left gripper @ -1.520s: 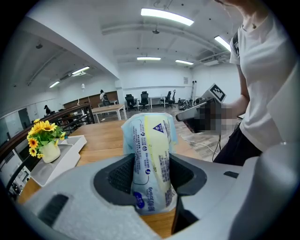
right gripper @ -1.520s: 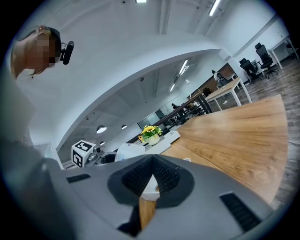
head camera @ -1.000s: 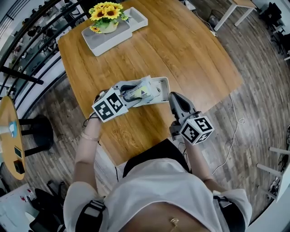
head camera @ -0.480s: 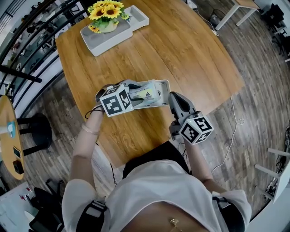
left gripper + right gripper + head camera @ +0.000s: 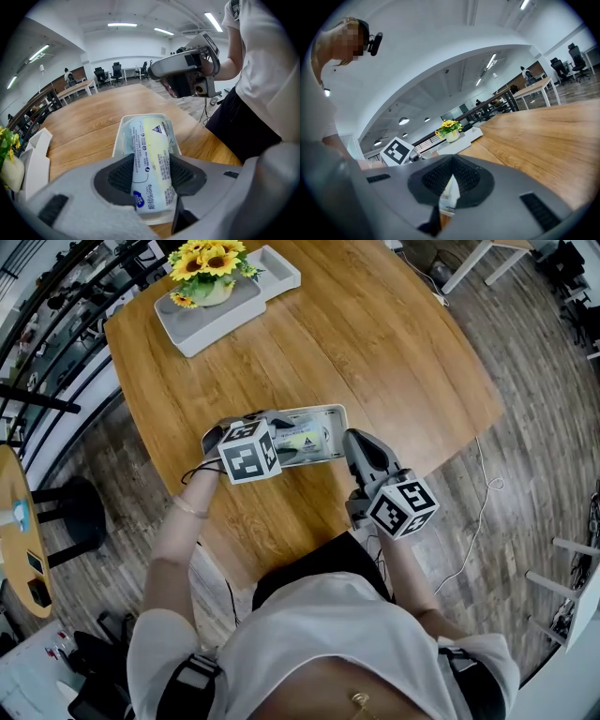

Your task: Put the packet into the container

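A pale yellow and blue packet (image 5: 150,150) lies lengthwise in a shallow white container (image 5: 119,137) on the wooden table. My left gripper (image 5: 151,180) is shut on the packet's near end, with a pad pressed against each side. In the head view, the left gripper (image 5: 281,439) reaches into the container (image 5: 323,410) from its left end, over the packet (image 5: 302,439). My right gripper (image 5: 352,439) hovers just off the container's right end, shut and holding nothing. A sliver of the packet (image 5: 449,194) shows in the right gripper view, below the right gripper (image 5: 450,183).
A grey tray (image 5: 192,324) holding a pot of sunflowers (image 5: 202,259) and a white box (image 5: 277,268) stand at the table's far end. The table's near edge runs just below the container. A small round table (image 5: 14,521) stands to the left on the floor.
My left gripper has swung down and levelled out, and the packet has gone from tilted above the container to lying in it. The right gripper has stayed still.
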Demonstrator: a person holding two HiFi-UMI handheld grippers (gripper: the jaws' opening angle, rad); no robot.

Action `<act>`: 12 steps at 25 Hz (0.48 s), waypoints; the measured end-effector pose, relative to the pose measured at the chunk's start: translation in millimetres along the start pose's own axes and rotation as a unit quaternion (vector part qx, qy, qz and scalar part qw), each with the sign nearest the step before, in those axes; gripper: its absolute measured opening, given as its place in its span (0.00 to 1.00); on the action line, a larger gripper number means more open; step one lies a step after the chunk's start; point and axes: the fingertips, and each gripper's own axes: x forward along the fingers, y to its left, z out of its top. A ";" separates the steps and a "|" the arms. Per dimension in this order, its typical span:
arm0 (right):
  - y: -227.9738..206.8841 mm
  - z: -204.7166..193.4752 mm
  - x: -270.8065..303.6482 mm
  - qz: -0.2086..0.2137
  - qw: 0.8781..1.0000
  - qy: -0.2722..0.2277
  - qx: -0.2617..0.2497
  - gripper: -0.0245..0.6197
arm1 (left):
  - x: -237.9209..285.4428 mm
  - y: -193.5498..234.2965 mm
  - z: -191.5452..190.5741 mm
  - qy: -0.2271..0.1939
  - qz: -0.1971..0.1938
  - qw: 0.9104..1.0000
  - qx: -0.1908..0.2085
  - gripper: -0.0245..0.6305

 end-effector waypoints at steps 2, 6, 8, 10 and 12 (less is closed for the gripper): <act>0.2 -2.3 0.7 0.001 1.000 0.002 0.002 0.05 | 2.6 1.1 -1.0 0.002 -0.003 1.000 -0.001 0.35; -2.8 -6.2 1.4 -0.002 1.000 0.005 0.012 0.05 | 9.0 4.0 0.1 0.006 -0.002 1.000 0.000 0.35; -4.7 -6.2 3.4 -0.003 1.000 0.004 0.021 0.05 | 12.0 6.4 1.3 0.005 -0.001 1.000 0.003 0.36; -5.0 -5.9 5.1 -0.004 1.000 0.004 0.024 0.05 | 13.1 7.5 2.2 0.002 -0.003 1.000 0.003 0.37; -5.8 -6.6 5.9 -0.004 1.000 0.007 0.023 0.05 | 13.3 7.2 2.8 -0.001 -0.003 1.000 0.003 0.37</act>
